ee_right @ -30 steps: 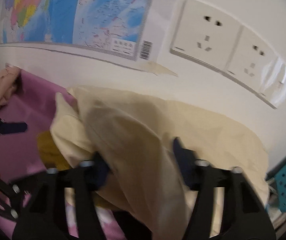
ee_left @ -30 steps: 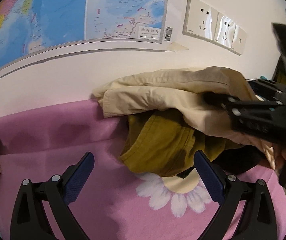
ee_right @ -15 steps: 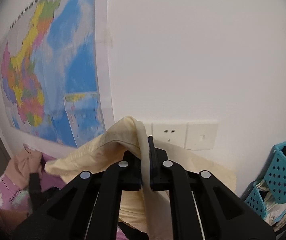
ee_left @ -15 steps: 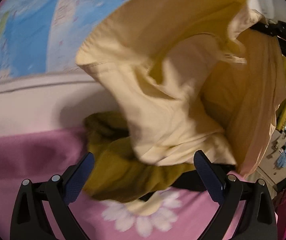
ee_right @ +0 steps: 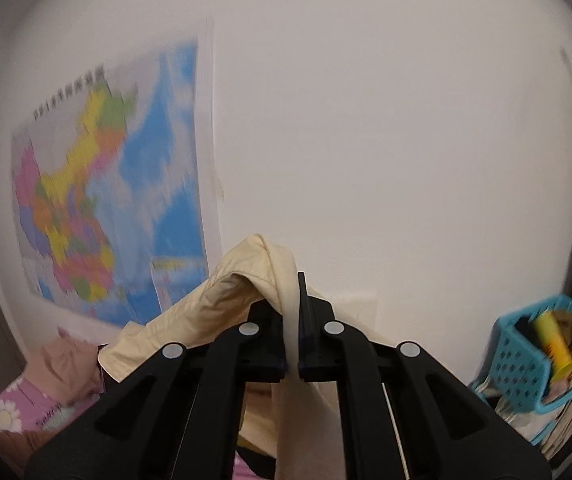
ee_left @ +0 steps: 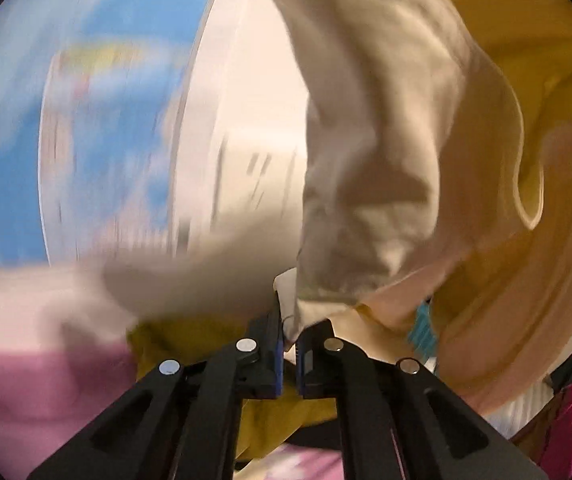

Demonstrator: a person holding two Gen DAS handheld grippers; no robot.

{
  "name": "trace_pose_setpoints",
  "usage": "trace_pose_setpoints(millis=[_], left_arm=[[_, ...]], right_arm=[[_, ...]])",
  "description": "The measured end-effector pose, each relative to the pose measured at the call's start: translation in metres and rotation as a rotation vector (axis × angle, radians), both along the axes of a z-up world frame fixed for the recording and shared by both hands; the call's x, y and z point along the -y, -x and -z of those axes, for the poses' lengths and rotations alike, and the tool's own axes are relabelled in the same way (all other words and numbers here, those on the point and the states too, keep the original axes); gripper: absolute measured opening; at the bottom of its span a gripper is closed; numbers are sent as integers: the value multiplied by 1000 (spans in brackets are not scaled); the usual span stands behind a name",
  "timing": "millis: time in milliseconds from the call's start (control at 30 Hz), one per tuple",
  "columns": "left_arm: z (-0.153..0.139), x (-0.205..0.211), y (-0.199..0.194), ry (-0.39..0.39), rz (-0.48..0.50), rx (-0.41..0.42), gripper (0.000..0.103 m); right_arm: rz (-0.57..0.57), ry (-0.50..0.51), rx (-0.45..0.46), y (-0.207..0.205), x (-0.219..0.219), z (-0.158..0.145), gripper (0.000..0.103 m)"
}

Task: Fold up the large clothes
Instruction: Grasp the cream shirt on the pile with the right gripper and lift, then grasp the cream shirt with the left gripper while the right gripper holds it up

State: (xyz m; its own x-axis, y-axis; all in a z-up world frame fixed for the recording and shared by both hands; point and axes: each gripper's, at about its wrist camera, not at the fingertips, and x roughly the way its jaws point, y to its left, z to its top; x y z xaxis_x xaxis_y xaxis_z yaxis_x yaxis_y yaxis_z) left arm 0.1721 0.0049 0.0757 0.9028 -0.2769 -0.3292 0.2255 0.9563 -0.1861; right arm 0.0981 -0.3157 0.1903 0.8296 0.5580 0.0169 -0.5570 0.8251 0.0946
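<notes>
A large cream garment [ee_left: 386, 160] hangs in the air in front of the wall and fills the right half of the left wrist view. My left gripper [ee_left: 290, 336] grips a low edge of it: the jaws are closing and the pads press on the cloth. In the right wrist view my right gripper [ee_right: 292, 320] is shut on a raised fold of the same cream garment [ee_right: 213, 304], which drapes over its left finger and hangs down below. A mustard garment [ee_left: 189, 340] lies underneath on the pink bedsheet [ee_left: 45, 380].
A wall map [ee_right: 105, 200] hangs at the left, blurred in both views. A blue perforated basket [ee_right: 526, 360] with a yellow tube in it stands at the right. A pale pink cloth [ee_right: 69, 356] lies on the flowered sheet at the lower left.
My left gripper went from wide open to shut on the cream garment's edge. The right gripper closed on the garment and lifted it high off the bed. Both views swung upward.
</notes>
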Motion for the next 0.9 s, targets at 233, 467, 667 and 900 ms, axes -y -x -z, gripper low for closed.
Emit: trace_pose_setpoints(millis=[233, 467, 667, 900], left_arm=[[-127, -25, 85, 101, -41, 310, 3], [-207, -64, 235, 30, -202, 505, 3], [-235, -88, 366, -147, -422, 581, 3], [-176, -102, 343, -429, -621, 281, 3]], right_arm=[[-13, -51, 235, 125, 47, -59, 4], [-193, -88, 314, 216, 57, -60, 4], [-484, -132, 217, 233, 38, -35, 4], [-662, -119, -152, 118, -77, 43, 4]])
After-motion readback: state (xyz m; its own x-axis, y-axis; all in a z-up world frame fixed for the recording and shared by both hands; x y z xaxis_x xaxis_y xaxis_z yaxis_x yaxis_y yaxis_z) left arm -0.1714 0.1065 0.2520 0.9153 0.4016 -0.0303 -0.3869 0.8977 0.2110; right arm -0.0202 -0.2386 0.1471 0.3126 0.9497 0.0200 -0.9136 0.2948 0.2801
